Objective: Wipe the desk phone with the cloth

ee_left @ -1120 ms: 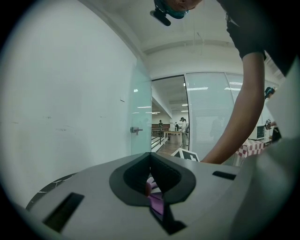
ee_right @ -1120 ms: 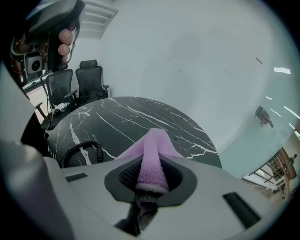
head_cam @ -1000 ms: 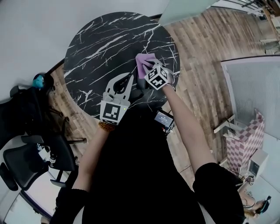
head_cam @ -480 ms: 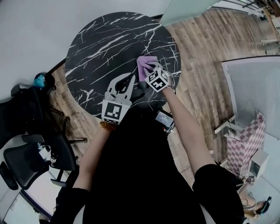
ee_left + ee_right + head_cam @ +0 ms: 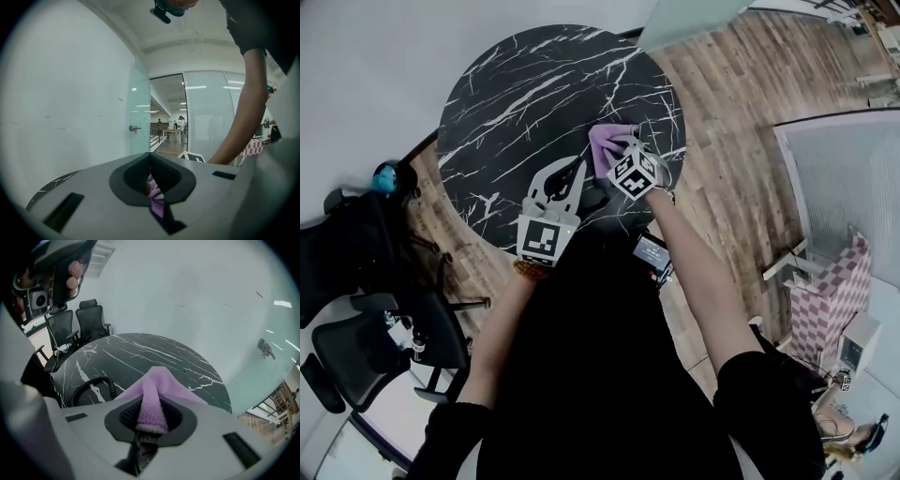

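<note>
A purple cloth [image 5: 604, 143] lies over the near right part of the round black marble table [image 5: 516, 103]. My right gripper [image 5: 615, 156] is shut on it; in the right gripper view a fold of the cloth [image 5: 151, 404] runs between the jaws. The black desk phone [image 5: 596, 199] is a dark shape between the two grippers, hard to make out against the table. Its coiled cord [image 5: 92, 383] shows left of the cloth. My left gripper [image 5: 580, 169] hovers just left of the cloth, its jaws meeting at the tips with nothing seen held.
Black office chairs [image 5: 356, 347] stand left of the table, also in the right gripper view as chairs [image 5: 89, 317]. A white wall lies beyond the table. Wood floor [image 5: 731, 103] and a glass partition are to the right. The table's near edge is at my body.
The right gripper and the cloth have shifted slightly left and toward me over the phone. The left gripper has barely moved.
</note>
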{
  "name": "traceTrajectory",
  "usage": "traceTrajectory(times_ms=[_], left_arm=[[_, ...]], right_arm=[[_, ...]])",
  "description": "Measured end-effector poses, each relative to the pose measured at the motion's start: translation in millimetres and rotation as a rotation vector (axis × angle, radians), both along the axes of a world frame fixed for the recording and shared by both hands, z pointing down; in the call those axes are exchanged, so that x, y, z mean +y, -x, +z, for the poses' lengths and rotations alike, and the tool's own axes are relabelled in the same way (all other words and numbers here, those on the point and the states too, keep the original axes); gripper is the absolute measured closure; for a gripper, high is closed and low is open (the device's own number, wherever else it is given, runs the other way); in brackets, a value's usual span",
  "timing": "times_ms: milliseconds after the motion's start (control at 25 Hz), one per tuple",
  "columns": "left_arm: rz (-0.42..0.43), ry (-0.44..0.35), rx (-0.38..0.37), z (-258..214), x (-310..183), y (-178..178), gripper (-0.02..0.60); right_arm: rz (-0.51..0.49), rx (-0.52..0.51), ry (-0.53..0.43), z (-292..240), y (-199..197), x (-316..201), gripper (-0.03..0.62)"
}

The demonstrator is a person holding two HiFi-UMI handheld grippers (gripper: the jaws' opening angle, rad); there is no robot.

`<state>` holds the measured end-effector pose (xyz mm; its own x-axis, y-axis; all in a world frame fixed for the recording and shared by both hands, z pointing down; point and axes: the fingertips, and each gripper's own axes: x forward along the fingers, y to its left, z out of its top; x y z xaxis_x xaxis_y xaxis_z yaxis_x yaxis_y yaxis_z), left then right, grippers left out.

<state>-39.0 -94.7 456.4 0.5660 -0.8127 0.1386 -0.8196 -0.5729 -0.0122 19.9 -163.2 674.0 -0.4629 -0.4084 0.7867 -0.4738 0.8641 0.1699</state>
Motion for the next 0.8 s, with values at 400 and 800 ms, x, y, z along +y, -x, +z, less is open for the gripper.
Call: traceTrajectory(times_ms=[400,800], left_arm=[[0.002,0.001,-0.005,2.6,-0.6,-1.6,0.568],[-0.009,0.0,-0.011,3.4,-1.4,3.3,0.568]], right_arm=[[-0.01,0.009,0.011,5.0,0.9,10.9,0.536],[0.018,-0.007,0.018,11.5,2.2,25.0,0.536]])
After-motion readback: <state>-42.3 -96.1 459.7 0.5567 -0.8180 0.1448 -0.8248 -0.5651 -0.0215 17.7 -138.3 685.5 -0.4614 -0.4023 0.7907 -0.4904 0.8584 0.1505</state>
